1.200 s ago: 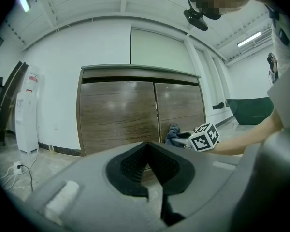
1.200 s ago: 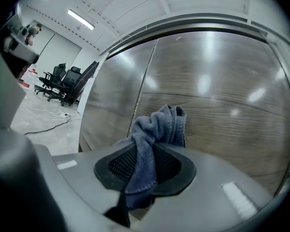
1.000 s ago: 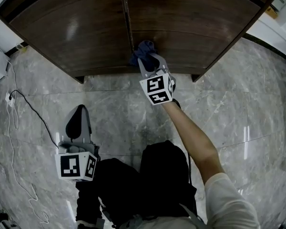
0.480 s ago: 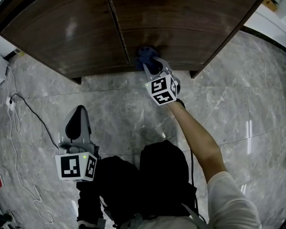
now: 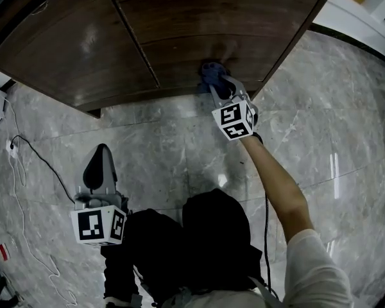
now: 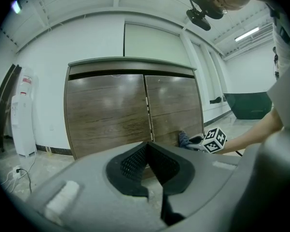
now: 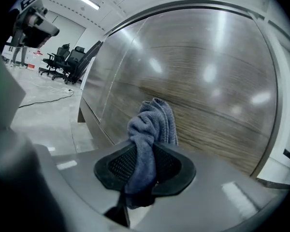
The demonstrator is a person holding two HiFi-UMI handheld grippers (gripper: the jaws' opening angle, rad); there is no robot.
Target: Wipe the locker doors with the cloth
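A dark wood locker with two doors (image 5: 179, 37) stands ahead; the seam between the doors (image 5: 131, 40) runs down its front. My right gripper (image 5: 213, 79) is shut on a blue-grey cloth (image 5: 210, 73) and presses it against the lower part of the right-hand door, near its right edge. In the right gripper view the cloth (image 7: 150, 129) is bunched between the black pads and sticks out toward the wood (image 7: 208, 95). My left gripper (image 5: 97, 165) hangs low at the left, away from the locker. In the left gripper view its black pads (image 6: 135, 163) meet with nothing between them.
Grey marble floor (image 5: 167, 146) lies in front of the locker. A black cable (image 5: 35, 149) and a white one trail along the floor at the left. A white appliance (image 6: 24, 110) stands left of the locker. Office chairs (image 7: 70, 59) sit far off.
My right gripper has slid the cloth rightward along the bottom of the right-hand door, away from the middle seam. The left gripper has stayed where it was.
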